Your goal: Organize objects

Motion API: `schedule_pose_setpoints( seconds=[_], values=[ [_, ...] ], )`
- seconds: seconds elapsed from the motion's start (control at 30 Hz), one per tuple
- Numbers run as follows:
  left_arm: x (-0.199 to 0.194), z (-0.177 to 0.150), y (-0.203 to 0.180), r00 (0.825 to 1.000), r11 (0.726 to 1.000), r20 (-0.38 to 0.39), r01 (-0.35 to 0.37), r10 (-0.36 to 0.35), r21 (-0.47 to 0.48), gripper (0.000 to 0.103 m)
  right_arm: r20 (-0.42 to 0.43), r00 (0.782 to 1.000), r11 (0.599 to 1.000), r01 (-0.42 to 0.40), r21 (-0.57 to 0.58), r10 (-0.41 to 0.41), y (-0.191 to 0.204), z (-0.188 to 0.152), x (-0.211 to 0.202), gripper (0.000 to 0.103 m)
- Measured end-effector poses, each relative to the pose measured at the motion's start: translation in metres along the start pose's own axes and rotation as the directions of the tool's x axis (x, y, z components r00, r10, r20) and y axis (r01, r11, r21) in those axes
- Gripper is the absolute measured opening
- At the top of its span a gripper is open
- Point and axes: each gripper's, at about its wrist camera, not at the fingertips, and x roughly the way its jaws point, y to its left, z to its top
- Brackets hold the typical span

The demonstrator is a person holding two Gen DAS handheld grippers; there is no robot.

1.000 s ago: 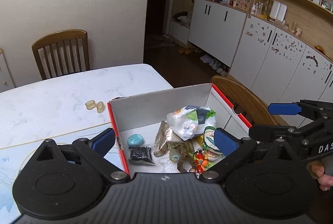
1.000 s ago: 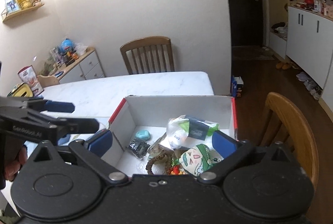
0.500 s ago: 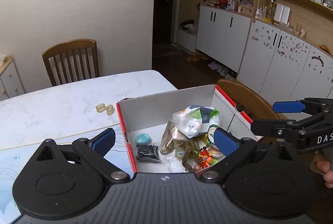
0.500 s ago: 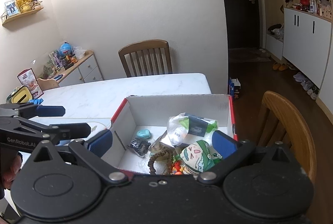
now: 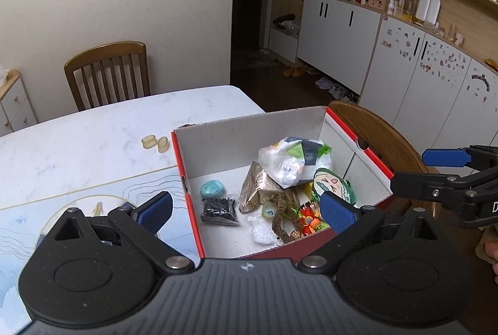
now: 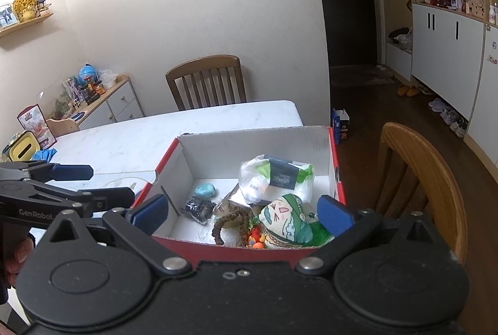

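Note:
A red-edged cardboard box sits at the table's right end. Inside lie a white plastic bag, a green cartoon pouch, a turquoise stone, a black packet, a gold wrapper, a brown braided cord and small orange trinkets. My left gripper hovers open above the box's near left edge, empty. My right gripper hovers open over the near side, empty.
Two pale small pieces lie on the white marble table left of the box. A light blue mat covers the near table. Wooden chairs stand at the far side and right of the box. Cabinets line the right wall.
Both grippers have risen and pulled back from the box, which now sits lower and farther in each view. Both stayed open and empty. The box contents have not moved.

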Motion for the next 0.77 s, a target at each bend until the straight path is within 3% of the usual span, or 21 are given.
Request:
schedule_pose_setpoints(
  seconds=[0.33, 0.77],
  values=[
    [0.0052, -0.0031, -0.0038, 1.000, 1.000, -0.003, -0.010, 0.010, 0.009, 0.101, 0.000, 1.000, 1.000, 0.013, -0.009, -0.013, 0.0016, -0.0021, 0.0012, 0.101],
    [0.0024, -0.0034, -0.0021, 1.000, 1.000, 0.002, 0.028, -0.028, 0.004, 0.102, -0.003, 1.000, 1.000, 0.028, 0.001, -0.028, 0.0046, -0.0019, -0.0003, 0.101]
  ],
)
